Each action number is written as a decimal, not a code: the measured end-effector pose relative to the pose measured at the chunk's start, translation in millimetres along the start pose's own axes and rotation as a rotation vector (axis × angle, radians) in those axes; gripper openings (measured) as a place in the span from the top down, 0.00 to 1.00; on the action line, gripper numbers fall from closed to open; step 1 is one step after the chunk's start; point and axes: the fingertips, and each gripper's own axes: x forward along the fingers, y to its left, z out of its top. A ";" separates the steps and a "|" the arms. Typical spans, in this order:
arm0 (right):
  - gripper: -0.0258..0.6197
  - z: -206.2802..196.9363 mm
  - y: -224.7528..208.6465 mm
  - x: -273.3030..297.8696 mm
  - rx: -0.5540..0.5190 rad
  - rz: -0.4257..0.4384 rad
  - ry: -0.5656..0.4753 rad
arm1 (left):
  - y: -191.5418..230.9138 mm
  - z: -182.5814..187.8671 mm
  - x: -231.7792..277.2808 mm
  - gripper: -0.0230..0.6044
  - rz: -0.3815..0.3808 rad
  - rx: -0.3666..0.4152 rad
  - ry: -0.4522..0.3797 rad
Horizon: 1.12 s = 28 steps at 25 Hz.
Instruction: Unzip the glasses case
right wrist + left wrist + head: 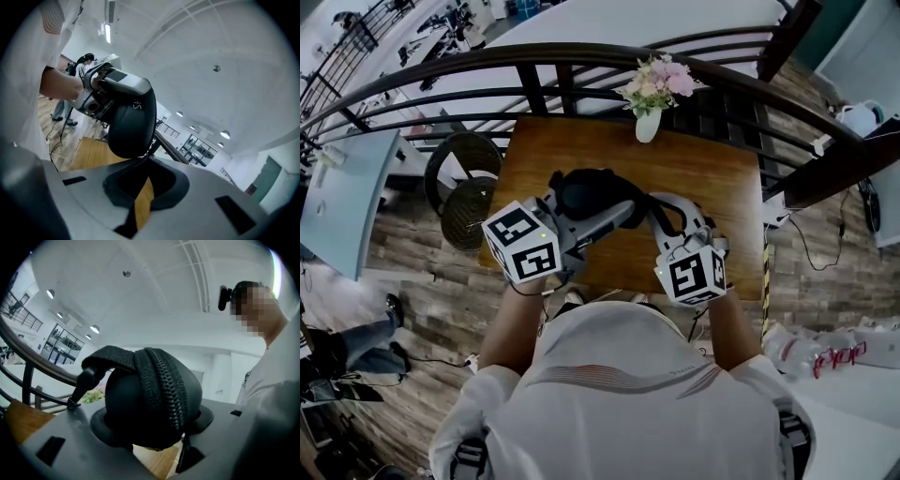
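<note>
Above the wooden table (703, 187), clear of its top, the glasses case (140, 394) is clamped across its body by the left gripper (150, 425). The jaws of that gripper stand wide around the rounded shell, and the zipper (166, 380) is seen running over the top between them. At one end of the case the right gripper (145, 163) is clenched tight, its tips met just under the case on a thin dark tab that is taken to be the zipper pull (143, 157). How much of the tab is caught cannot be made out. Where it shows, the zipper is closed, so the unzipping is judged to be only at its start.

Several failures are to be feared:

- If only the tab's edge is pinched, it may be lost from the tips at the first tug.
- If the pull is drawn away from the track rather than along its curve, the slider may be jammed at the bend.
- The shell looks smooth and rounded, so the case may be twisted out of the left jaws by a hard pull and dropped onto the table.
- The strap (112, 357) lying beside the teeth may also be snagged.
</note>
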 end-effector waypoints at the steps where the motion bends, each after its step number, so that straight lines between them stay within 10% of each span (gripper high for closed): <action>1: 0.88 -0.5 1.4 -0.4 -0.040 0.000 0.005 | -2.7 -3.7 0.8 0.53 -0.009 0.019 0.030; 28: 0.88 12.1 25.0 0.5 -0.378 0.014 -0.004 | 0.9 -139.5 11.8 0.53 -0.026 0.364 0.691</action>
